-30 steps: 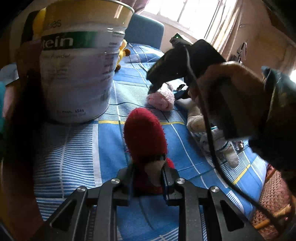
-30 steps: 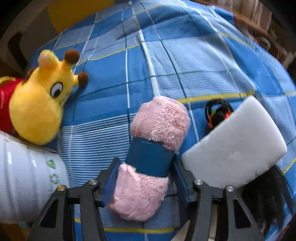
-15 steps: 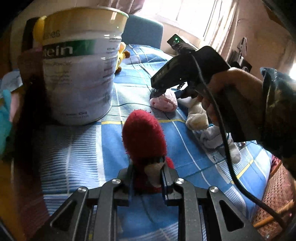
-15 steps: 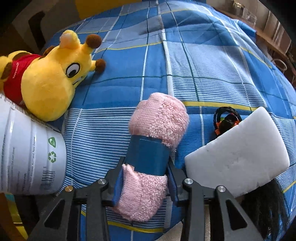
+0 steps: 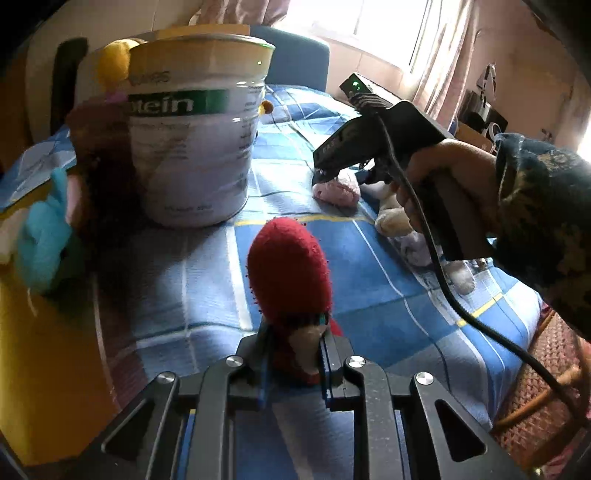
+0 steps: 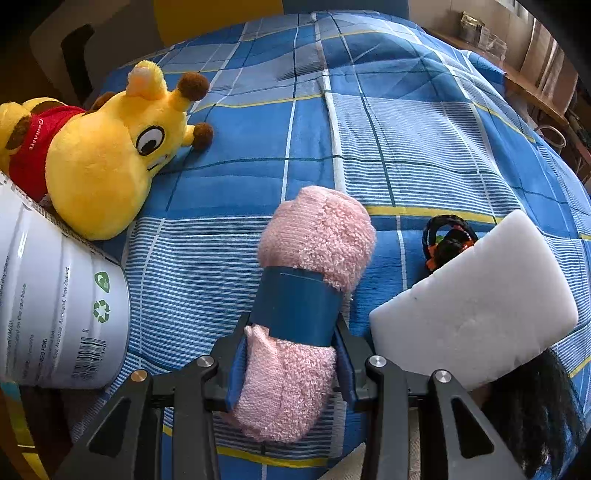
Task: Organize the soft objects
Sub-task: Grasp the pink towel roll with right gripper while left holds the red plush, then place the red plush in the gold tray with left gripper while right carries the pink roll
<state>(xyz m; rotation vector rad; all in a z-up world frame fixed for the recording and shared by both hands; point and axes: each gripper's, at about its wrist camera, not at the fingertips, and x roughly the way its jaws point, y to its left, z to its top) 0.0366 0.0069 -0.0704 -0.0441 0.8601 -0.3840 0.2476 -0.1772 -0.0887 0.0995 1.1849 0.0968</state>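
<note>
Left gripper (image 5: 293,354) clamps the red plush toy (image 5: 290,273) tight between its jaws; right gripper (image 6: 291,354) squeezes the pink rolled towel (image 6: 314,251).

Red plush toy (image 5: 290,273) upright on bedspread, pink banded towel roll (image 6: 306,295) lying flat

You are working over a bed spread with a blue checked sheet (image 6: 424,122) crossed by white and yellow lines. Behind it stands a blue padded headboard (image 5: 295,55). Daylight pours through the window (image 5: 373,22) at the far wall, with pale curtains (image 5: 439,74) hanging beside it. To your right, a woven brown mat (image 5: 546,373) covers the floor, and the pinkish wall (image 5: 528,55) sits in shade.
</note>
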